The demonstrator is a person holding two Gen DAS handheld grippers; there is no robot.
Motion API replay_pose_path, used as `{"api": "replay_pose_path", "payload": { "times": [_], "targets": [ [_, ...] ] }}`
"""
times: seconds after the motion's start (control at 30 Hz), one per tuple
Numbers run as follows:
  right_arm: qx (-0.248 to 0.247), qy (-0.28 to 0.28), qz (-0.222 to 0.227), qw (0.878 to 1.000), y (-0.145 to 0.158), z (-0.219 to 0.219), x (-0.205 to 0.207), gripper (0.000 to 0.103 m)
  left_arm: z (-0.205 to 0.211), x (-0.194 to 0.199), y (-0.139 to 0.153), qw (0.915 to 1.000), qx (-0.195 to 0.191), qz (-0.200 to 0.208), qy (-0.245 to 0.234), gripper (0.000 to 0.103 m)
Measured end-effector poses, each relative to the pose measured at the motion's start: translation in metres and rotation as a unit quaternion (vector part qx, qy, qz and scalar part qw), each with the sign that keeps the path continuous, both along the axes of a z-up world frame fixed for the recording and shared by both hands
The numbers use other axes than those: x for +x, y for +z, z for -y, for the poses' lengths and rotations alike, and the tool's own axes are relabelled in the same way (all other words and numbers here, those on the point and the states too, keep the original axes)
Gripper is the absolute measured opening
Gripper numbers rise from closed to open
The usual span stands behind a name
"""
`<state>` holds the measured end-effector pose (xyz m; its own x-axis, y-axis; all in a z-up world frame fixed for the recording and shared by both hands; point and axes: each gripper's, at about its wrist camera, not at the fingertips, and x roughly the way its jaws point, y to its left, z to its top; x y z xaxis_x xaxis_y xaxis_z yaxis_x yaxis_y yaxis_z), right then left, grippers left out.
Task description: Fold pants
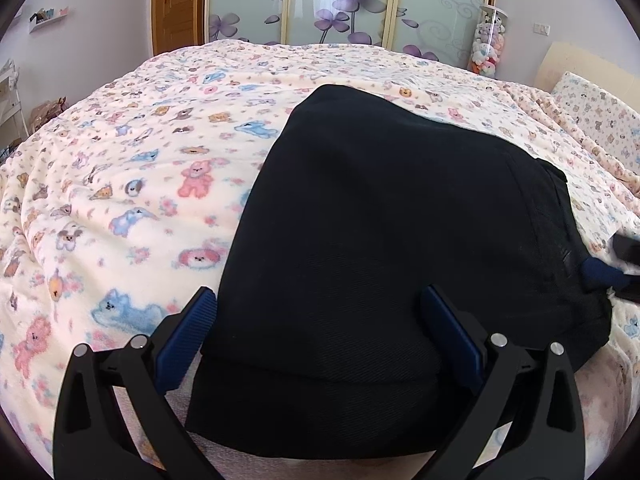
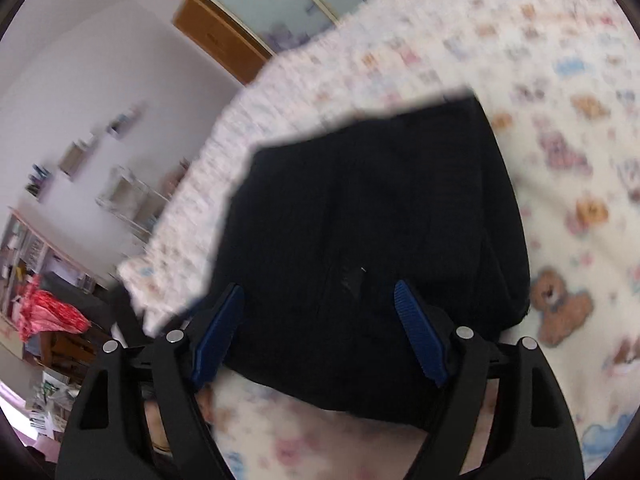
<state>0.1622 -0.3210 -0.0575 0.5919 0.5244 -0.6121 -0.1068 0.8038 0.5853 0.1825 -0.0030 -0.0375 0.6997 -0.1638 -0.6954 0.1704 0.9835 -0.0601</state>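
Observation:
The black pants lie folded into a compact stack on the teddy-bear blanket. My left gripper is open and empty, its blue pads spread over the near edge of the stack. In the right wrist view the pants fill the middle, blurred by motion. My right gripper is open and empty above the near edge of the pants. Its blue fingertip also shows in the left wrist view at the right edge of the stack.
The blanket covers a wide bed. A pillow lies at the far right. Sliding wardrobe doors with purple flowers and a tube of plush toys stand behind the bed. Shelves and red fabric stand off the left side.

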Motion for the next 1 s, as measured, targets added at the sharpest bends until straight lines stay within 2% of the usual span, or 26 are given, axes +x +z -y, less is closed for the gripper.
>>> {"api": "replay_pose_path", "payload": {
  "times": [0.07, 0.13, 0.23, 0.33, 0.4, 0.47, 0.57, 0.77, 0.9, 1.0],
  "targets": [
    [-0.003, 0.0, 0.004, 1.0, 0.007, -0.001, -0.002, 0.079, -0.003, -0.001, 0.002, 0.9999, -0.01, 0.0, -0.004, 0.101],
    [0.021, -0.001, 0.021, 1.0, 0.024, 0.007, -0.008, 0.08, -0.011, -0.002, 0.008, 0.9993, -0.035, -0.006, -0.012, 0.101],
    [0.012, -0.048, 0.051, 0.997, 0.038, 0.035, -0.01, 0.08, -0.034, -0.001, 0.028, 0.9977, -0.066, 0.011, -0.006, 0.101],
    [0.015, -0.09, 0.004, 0.996, 0.027, 0.066, 0.003, 0.08, -0.049, 0.009, 0.041, 0.9976, -0.068, 0.012, 0.005, 0.101],
    [-0.006, -0.095, -0.024, 0.995, 0.014, 0.072, 0.012, 0.08, -0.052, 0.016, 0.047, 0.9987, -0.047, 0.019, 0.012, 0.101],
    [-0.025, -0.097, -0.037, 0.994, 0.004, 0.07, 0.017, 0.08, -0.045, 0.02, 0.048, 0.9996, 0.004, 0.025, 0.014, 0.101],
    [-0.024, -0.098, -0.044, 0.994, -0.009, 0.071, 0.016, 0.08, -0.035, 0.018, 0.046, 0.9985, 0.045, 0.032, 0.005, 0.101],
    [-0.03, -0.076, -0.041, 0.996, -0.016, 0.064, 0.014, 0.08, -0.027, 0.016, 0.04, 0.998, 0.058, 0.028, 0.001, 0.101],
    [-0.039, -0.031, -0.027, 0.998, -0.012, 0.048, 0.016, 0.08, -0.024, 0.016, 0.037, 0.9978, 0.062, 0.025, 0.0, 0.101],
    [-0.048, -0.033, -0.029, 0.998, -0.015, 0.046, 0.017, 0.08, -0.021, 0.014, 0.033, 0.9972, 0.07, 0.024, 0.0, 0.101]
  ]
}}
